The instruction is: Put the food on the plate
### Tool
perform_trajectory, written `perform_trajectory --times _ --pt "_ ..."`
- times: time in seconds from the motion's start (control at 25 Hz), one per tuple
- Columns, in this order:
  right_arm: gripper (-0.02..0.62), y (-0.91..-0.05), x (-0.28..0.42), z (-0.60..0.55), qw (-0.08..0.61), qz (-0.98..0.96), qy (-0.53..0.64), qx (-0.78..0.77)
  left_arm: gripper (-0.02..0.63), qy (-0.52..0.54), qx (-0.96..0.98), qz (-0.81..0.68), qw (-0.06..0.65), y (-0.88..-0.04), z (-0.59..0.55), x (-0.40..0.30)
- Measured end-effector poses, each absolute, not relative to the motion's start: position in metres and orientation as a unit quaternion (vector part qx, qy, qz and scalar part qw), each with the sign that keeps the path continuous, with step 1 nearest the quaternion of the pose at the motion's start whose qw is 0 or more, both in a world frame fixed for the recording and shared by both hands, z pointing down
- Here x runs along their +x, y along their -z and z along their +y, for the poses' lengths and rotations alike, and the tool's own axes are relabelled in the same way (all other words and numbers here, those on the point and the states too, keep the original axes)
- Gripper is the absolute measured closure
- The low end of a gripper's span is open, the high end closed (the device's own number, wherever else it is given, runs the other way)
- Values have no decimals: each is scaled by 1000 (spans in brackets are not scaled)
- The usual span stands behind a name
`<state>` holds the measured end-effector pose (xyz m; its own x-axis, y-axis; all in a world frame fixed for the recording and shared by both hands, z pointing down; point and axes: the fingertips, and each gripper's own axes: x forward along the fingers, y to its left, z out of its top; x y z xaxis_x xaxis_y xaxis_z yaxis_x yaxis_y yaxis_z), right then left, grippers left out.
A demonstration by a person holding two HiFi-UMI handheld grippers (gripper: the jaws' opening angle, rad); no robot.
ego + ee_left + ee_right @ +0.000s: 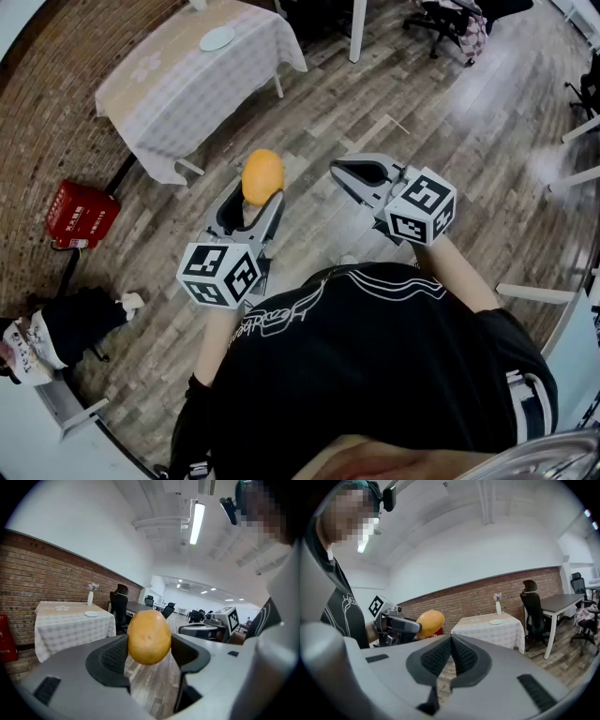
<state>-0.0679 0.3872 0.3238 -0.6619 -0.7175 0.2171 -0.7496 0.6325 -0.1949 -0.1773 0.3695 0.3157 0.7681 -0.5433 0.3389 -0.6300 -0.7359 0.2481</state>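
Head view: left gripper [255, 200] at frame centre, fingers clamped on round yellow food [262, 175], held in air over wooden floor [319, 112]. Judged mid-carry, delivery not yet done. Right gripper [339, 171] just to its right, fingers together, empty, likely kept clear. White plate [217, 38] on cloth-covered tabletop [159, 80], upper left, well apart.

Left gripper view: food [149, 637] pinched by its sides between pads [112, 657], centre frame. Plate [91, 614] far off, left-middle.

Right gripper view: fingers [440, 656] pressed together on nothing. Food [430, 620] at left, plate [496, 622] right of centre.
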Motion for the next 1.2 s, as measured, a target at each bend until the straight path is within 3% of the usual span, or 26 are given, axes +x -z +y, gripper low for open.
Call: perform_trajectory --times 0.52,0.88,1.2 --pt "598 -320 -11 375 59 -889 -131 434 321 -113 929 -319 152 -302 362 -126" --pt "598 -315 41 375 16 -887 -150 436 321 -103 933 -312 145 -299 358 -73" --pt "598 -326 56 353 6 -888 -167 429 321 -109 927 -317 167 -312 349 -59"
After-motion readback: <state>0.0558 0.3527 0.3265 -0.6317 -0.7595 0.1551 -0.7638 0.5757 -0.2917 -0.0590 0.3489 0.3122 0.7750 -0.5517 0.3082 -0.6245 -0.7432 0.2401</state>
